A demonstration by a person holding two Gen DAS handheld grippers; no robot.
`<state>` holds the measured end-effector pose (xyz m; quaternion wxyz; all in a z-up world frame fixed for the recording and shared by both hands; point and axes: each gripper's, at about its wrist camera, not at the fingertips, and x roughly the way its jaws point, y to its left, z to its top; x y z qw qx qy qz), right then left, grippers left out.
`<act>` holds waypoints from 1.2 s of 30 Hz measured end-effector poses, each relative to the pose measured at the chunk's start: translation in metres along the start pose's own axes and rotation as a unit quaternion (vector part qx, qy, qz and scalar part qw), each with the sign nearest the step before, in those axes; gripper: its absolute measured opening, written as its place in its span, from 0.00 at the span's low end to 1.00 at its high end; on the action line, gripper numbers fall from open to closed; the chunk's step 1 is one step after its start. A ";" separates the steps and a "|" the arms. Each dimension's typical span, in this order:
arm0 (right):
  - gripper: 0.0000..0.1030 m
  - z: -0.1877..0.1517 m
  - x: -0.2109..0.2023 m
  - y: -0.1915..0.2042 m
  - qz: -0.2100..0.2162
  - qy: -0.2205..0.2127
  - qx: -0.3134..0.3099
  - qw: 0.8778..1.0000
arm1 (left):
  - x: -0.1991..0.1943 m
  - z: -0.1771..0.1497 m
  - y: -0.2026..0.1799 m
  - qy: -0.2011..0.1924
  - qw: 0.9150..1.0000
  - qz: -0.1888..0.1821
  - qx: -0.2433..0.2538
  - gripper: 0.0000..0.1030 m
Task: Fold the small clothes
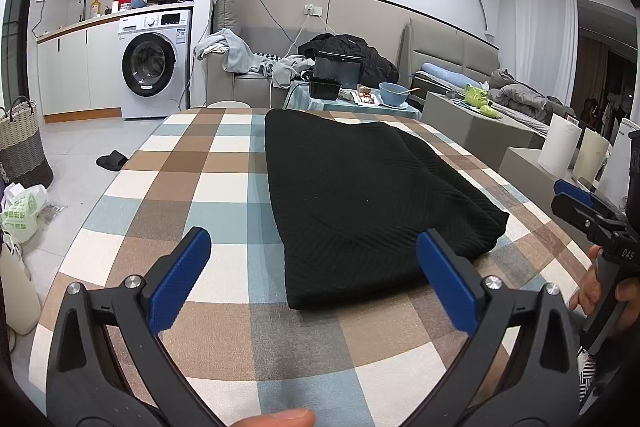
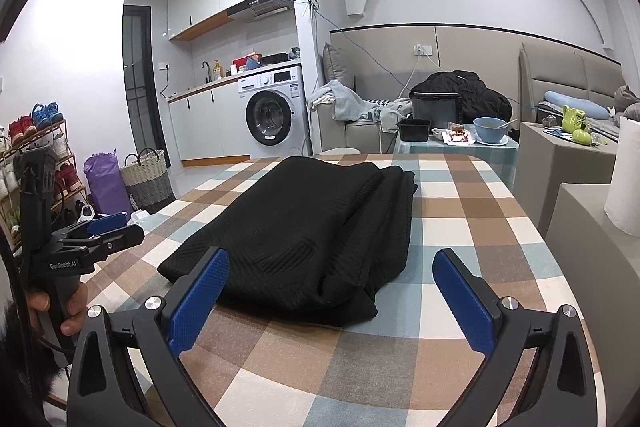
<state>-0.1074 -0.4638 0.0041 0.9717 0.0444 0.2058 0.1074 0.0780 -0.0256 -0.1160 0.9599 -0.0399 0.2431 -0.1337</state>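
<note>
Here, left tongs spread wide, right tongs likewise, black garment folded.

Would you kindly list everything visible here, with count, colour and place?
Garment: one, black, folded on the table.
Tablecloth: one, brown, blue and cream check, covering the table.
Washing machine: one, white, under the kitchen counter.
Basket: one, cream and grey, on the floor.
Bowl: one, blue, on the far side table.
Paper roll: one, white, right of the table.
Left gripper: black with blue pads, open, empty, near the garment's close edge.
Right gripper: same, open, empty.
</note>
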 end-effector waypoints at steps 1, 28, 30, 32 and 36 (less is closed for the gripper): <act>1.00 0.000 0.000 0.000 0.000 0.000 0.000 1.000 | 0.000 0.000 0.000 0.000 1.000 -0.001 0.000 0.99; 1.00 0.000 -0.001 -0.001 0.000 0.002 0.000 1.000 | 0.000 0.000 0.000 -0.001 1.000 -0.001 0.000 0.99; 1.00 0.000 -0.001 -0.001 0.000 0.001 0.000 1.000 | 0.000 0.000 -0.001 -0.001 1.000 -0.002 0.001 0.99; 1.00 0.000 -0.001 0.000 0.000 0.002 0.000 1.000 | -0.001 0.001 -0.002 -0.003 1.000 -0.003 0.001 0.99; 1.00 0.000 -0.001 -0.001 0.000 0.002 0.000 1.000 | -0.001 0.001 -0.002 -0.002 1.000 -0.002 0.000 0.99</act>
